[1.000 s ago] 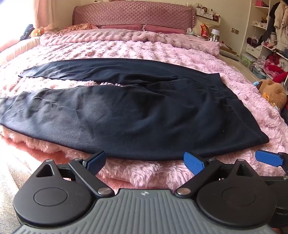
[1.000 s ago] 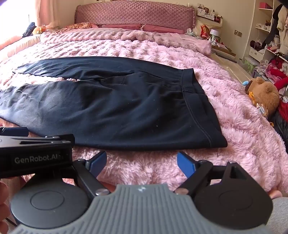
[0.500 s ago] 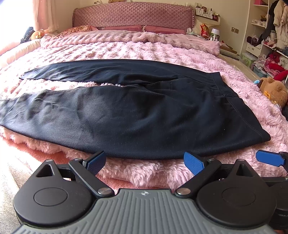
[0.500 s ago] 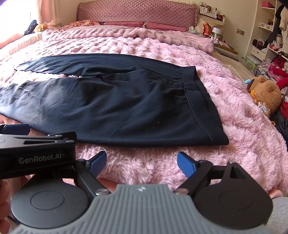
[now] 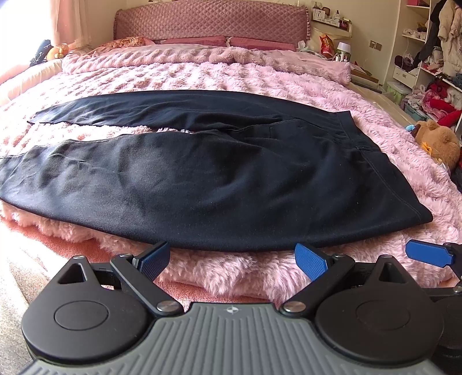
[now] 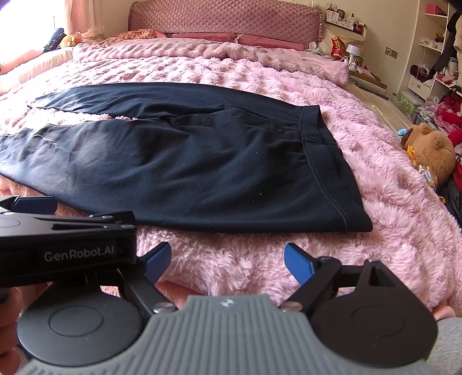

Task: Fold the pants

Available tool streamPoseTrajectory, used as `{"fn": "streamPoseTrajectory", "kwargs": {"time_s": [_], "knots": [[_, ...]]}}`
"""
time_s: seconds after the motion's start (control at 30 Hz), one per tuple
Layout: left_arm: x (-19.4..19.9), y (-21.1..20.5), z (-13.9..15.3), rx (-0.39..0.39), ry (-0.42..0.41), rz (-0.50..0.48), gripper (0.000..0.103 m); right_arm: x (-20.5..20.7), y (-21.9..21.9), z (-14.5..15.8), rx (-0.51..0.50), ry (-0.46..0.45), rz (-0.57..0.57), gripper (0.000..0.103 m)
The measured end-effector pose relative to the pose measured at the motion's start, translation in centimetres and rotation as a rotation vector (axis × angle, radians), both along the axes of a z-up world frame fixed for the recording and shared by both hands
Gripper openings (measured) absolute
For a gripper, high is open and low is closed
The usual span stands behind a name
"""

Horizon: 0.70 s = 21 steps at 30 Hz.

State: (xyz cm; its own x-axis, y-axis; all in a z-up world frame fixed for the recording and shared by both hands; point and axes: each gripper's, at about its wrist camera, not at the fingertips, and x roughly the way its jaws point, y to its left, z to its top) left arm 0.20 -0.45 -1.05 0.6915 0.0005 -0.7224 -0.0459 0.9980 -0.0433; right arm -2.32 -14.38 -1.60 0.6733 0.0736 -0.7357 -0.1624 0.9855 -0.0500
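Black pants [image 5: 219, 178] lie flat on the pink fluffy bedspread [image 5: 202, 72], waistband [image 5: 361, 144] to the right, both legs running left. They also show in the right wrist view [image 6: 184, 170], waistband [image 6: 320, 144] at right. My left gripper [image 5: 232, 259] is open and empty, just short of the pants' near edge. My right gripper [image 6: 226, 259] is open and empty, over the fur in front of the near waist corner [image 6: 358, 225]. The left gripper's body [image 6: 66, 248] shows at the left of the right wrist view.
A brown teddy bear [image 5: 439, 141] lies at the bed's right edge. Shelves with clothes [image 5: 427, 57] stand at the right. The quilted headboard [image 5: 208, 23] and pillows are at the far end. The bed's near edge drops off just under the grippers.
Both grippers have edged slightly forward and to the left along the pants' near edge. Both stay open. The pants have not moved.
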Motion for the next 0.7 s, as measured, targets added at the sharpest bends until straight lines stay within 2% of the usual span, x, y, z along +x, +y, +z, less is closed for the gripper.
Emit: {"fn": "streamPoseTrajectory", "kwargs": {"time_s": [0.7], "knots": [[0.11,0.07,-0.22,-0.013,0.018,-0.001,0.103,0.06,0.13,0.00,-0.004,0.002,0.004,0.082]]}}
